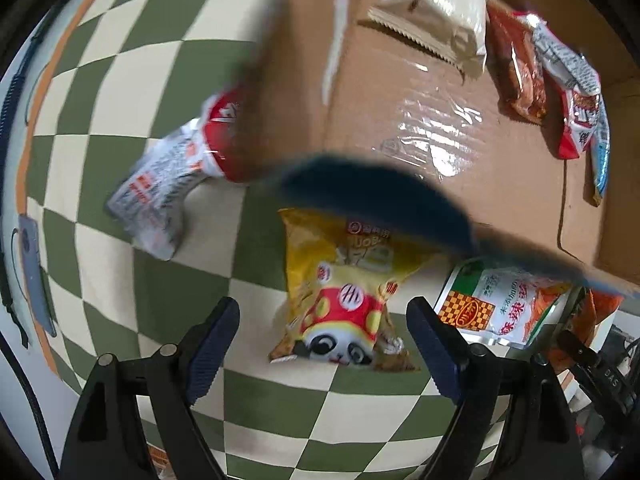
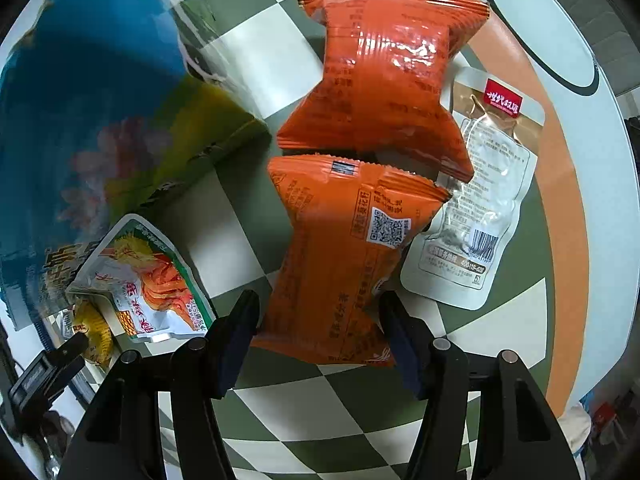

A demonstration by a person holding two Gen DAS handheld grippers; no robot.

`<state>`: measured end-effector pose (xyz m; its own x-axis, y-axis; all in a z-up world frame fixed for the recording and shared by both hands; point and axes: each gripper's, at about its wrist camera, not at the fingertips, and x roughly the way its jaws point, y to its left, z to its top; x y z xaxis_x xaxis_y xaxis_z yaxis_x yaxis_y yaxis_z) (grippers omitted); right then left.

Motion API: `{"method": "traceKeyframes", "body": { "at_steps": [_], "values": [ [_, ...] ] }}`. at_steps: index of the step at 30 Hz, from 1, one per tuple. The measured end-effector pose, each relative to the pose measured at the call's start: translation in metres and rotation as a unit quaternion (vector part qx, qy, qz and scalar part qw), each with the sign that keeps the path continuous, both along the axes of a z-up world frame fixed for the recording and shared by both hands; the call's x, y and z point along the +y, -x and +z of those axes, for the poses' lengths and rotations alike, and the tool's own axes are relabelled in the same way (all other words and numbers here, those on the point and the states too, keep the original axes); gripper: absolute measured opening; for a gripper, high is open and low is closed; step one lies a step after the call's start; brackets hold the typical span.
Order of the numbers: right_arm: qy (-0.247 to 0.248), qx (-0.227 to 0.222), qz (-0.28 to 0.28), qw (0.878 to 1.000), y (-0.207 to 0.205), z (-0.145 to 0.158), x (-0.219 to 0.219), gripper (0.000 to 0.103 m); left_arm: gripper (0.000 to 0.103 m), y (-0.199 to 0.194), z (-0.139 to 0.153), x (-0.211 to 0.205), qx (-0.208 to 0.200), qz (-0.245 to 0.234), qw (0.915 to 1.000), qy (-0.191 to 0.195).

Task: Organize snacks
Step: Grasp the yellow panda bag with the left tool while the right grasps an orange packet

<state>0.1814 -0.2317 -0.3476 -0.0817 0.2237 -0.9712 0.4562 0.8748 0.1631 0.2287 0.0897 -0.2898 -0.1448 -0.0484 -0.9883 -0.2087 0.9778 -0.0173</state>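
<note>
In the left wrist view a yellow panda-print packet (image 1: 340,300) lies on the checkered cloth, between the fingers of my left gripper (image 1: 324,344). Those fingers stand wide apart and clear of it. In the right wrist view my right gripper (image 2: 320,336) straddles the lower end of an orange packet with a QR code (image 2: 340,248), and both pads touch its sides. A second orange packet (image 2: 384,80) lies just beyond it. The cardboard box (image 1: 400,92) holds a beige packet (image 1: 436,20), a brown-red packet (image 1: 520,76) and a red-and-white packet (image 1: 576,112).
A red-and-white packet (image 1: 168,184) lies beside the box. A green-edged white pouch (image 1: 500,308) (image 2: 156,280) is to the panda packet's right. A clear pouch with a red label (image 2: 476,200) sits right of the orange packets. The printed blue box side (image 2: 92,92) rises at left.
</note>
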Motion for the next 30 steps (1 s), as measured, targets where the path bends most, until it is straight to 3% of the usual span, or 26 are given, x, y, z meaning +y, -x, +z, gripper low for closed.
{"method": "traceKeyframes", "body": {
  "at_steps": [8, 12, 14, 30],
  "values": [
    [0.0, 0.004, 0.005, 1.0, -0.013, -0.004, -0.011, 0.065, 0.084, -0.008, -0.006, -0.007, -0.007, -0.01, 0.9998, -0.013],
    [0.007, 0.005, 0.011, 1.0, -0.017, 0.002, -0.015, 0.063, 0.055, -0.005, -0.006, -0.01, -0.004, -0.018, 0.9997, -0.016],
    [0.007, 0.004, 0.018, 1.0, -0.018, 0.003, -0.01, 0.06, 0.049, 0.0, -0.006, -0.015, 0.0, -0.021, 0.9996, -0.019],
    [-0.006, 0.037, 0.111, 0.993, 0.043, 0.001, 0.032, 0.057, 0.049, 0.103, -0.01, -0.04, 0.037, -0.039, 0.9985, -0.014]
  ]
}}
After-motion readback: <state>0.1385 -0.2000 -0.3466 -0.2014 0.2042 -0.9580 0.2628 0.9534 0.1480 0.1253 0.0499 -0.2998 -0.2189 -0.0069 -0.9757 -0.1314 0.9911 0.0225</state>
